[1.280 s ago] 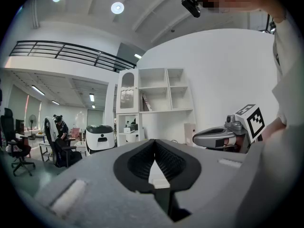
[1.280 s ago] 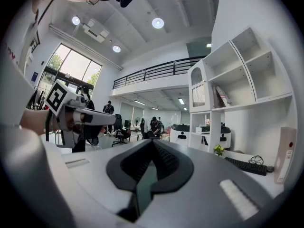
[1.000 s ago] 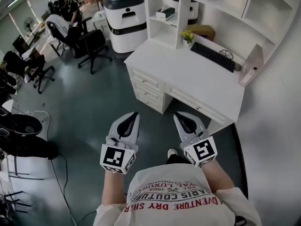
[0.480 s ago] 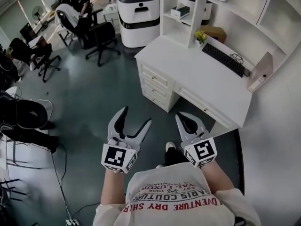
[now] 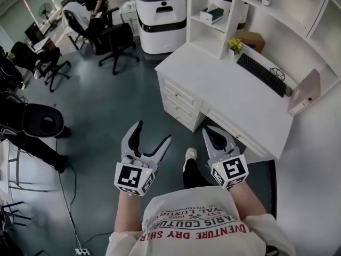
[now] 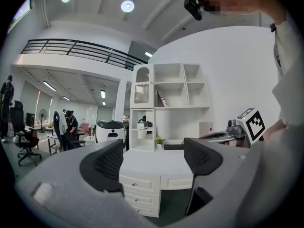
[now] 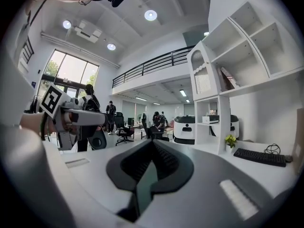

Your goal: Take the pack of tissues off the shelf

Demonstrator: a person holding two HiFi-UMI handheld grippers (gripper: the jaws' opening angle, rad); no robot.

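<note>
A small white and dark pack (image 5: pixel 212 15) lies in a low cubby of the white shelf unit (image 5: pixel 224 33) on the desk, far ahead of both grippers. It also shows as the pack (image 6: pixel 141 125) in the left gripper view and the pack (image 7: pixel 209 119) in the right gripper view. My left gripper (image 5: pixel 153 133) is held in front of the person's chest above the floor. Its jaws are opening, and nothing is between them (image 6: pixel 154 158). My right gripper (image 5: pixel 209 131) hangs beside it, shut and empty (image 7: pixel 153 147).
A white desk (image 5: pixel 224 95) with drawers stands ahead, carrying a black keyboard (image 5: pixel 261 74) and a small yellow plant (image 5: pixel 235 46). A white rounded machine (image 5: pixel 161 16) stands left of the shelf. Office chairs (image 5: pixel 114 41) and seated people fill the far left. Cables lie on the floor (image 5: pixel 69 196).
The left gripper's jaws have gone from shut to wide apart. The desk and shelf have shifted right and nearer in the head view. The right gripper stays shut.
</note>
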